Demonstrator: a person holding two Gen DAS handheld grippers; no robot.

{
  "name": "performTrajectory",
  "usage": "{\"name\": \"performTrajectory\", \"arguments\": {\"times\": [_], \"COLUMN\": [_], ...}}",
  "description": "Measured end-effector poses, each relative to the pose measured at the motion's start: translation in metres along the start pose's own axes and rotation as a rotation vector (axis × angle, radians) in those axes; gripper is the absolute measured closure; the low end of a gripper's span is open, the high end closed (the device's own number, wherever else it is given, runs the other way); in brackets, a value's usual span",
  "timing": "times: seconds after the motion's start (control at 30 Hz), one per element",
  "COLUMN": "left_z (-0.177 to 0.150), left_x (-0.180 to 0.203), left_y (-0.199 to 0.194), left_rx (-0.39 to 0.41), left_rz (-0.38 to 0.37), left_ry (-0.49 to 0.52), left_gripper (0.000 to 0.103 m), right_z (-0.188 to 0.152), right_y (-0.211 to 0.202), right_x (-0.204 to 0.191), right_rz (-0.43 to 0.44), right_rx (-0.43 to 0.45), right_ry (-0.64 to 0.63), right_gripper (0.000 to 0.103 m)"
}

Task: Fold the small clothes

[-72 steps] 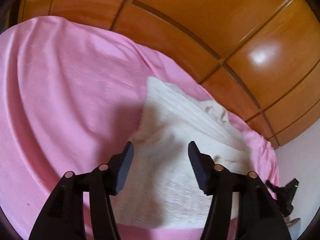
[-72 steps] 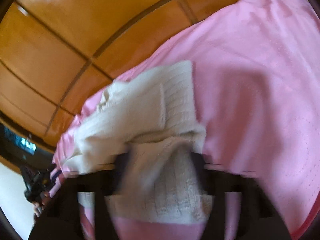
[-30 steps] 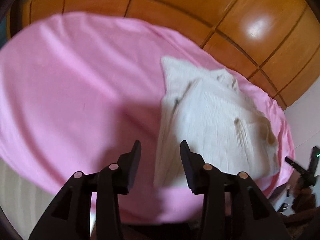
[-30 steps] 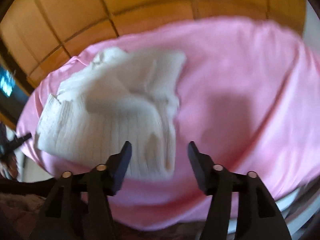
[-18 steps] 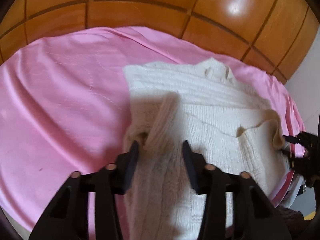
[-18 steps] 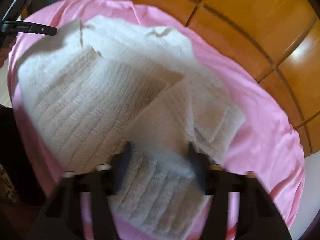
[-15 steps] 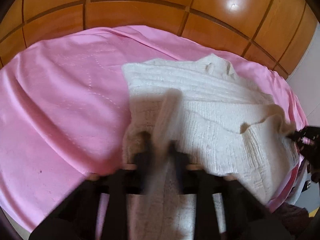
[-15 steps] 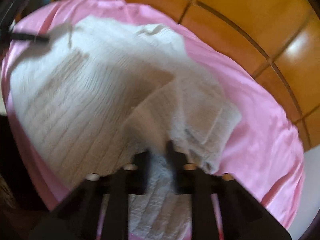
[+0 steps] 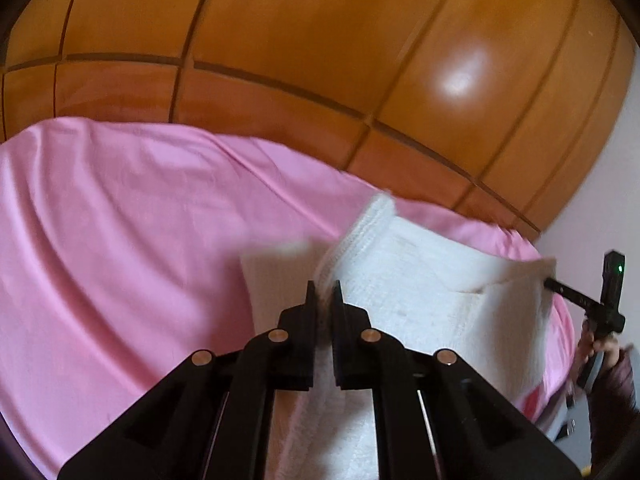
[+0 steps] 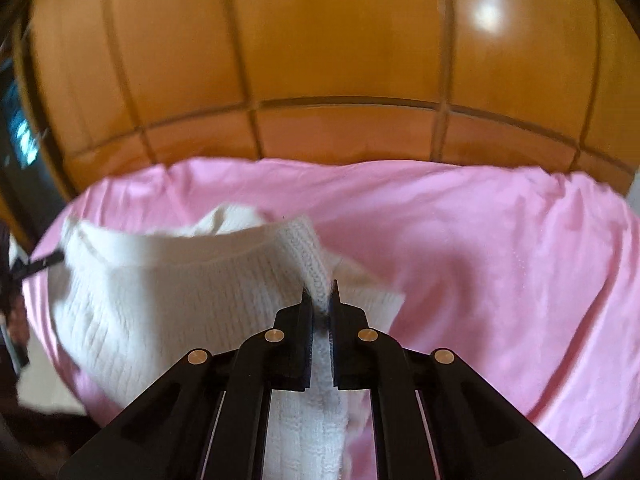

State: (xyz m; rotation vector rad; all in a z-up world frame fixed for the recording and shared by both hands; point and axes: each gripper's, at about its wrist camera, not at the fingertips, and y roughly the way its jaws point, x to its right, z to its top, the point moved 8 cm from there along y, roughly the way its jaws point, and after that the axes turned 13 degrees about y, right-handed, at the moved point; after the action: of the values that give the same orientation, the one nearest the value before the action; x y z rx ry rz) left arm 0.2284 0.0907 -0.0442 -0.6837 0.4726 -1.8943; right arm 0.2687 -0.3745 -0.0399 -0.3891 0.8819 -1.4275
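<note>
The white knitted sweater (image 9: 432, 308) lies on a bed with a pink sheet (image 9: 120, 248), and its near edge is lifted off the sheet by both tools. In the left wrist view the sweater is at about 4 o'clock of the picture; in the right wrist view (image 10: 160, 292) it is at about 8 o'clock.

The left tool (image 9: 325, 300) is closed on a fold of the sweater's edge, and the knit stands up between its two black fingers. The right tool (image 10: 321, 300) is also closed, pinching a ribbed strip of the same sweater.

In the left wrist view the right tool appears at 3 o'clock, held by a hand (image 9: 600, 350) in a dark sleeve. Behind the bed, at 12 o'clock, stands a glossy wooden wardrobe (image 10: 320, 60).
</note>
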Motion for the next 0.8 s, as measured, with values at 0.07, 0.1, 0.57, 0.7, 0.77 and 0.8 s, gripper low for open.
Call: {"name": "performTrajectory", "arguments": {"times": [0.07,0.1,0.57,0.7,0.77,0.8], "left_z": [0.016,0.022,0.004,0.015,0.014,0.013], "left_x": [-0.006,-0.011,-0.049,-0.004,0.021,0.033], "left_y": [0.02,0.032,0.114,0.094,0.099,0.102], "left_rx": [-0.015,-0.03,-0.193,-0.111,-0.12,-0.128], "left_rz": [0.013,0.031,0.29,0.141,0.091,0.076], "left_ry": [-0.009,-0.017,-0.083,0.041,0.118,0.155], "left_gripper": [0.098,0.098,0.077,0.075,0.073,0.071], "right_z": [0.017,0.021,0.002,0.01,0.002,-0.004], "right_y": [0.028,0.038,0.128,0.098,0.099,0.104], "right_x": [0.012,0.016,0.053,0.015,-0.01,-0.022], "right_rz": [-0.011,-0.016,-0.215,-0.108,-0.04,-0.021], "right_rx": [-0.006,-0.015,-0.058,0.012,-0.026,-0.053], "right_ry": [0.075,0.096,0.157,0.12,0.095,0.083], "right_gripper": [0.098,0.098,0.063,0.049,0.049,0.049]}}
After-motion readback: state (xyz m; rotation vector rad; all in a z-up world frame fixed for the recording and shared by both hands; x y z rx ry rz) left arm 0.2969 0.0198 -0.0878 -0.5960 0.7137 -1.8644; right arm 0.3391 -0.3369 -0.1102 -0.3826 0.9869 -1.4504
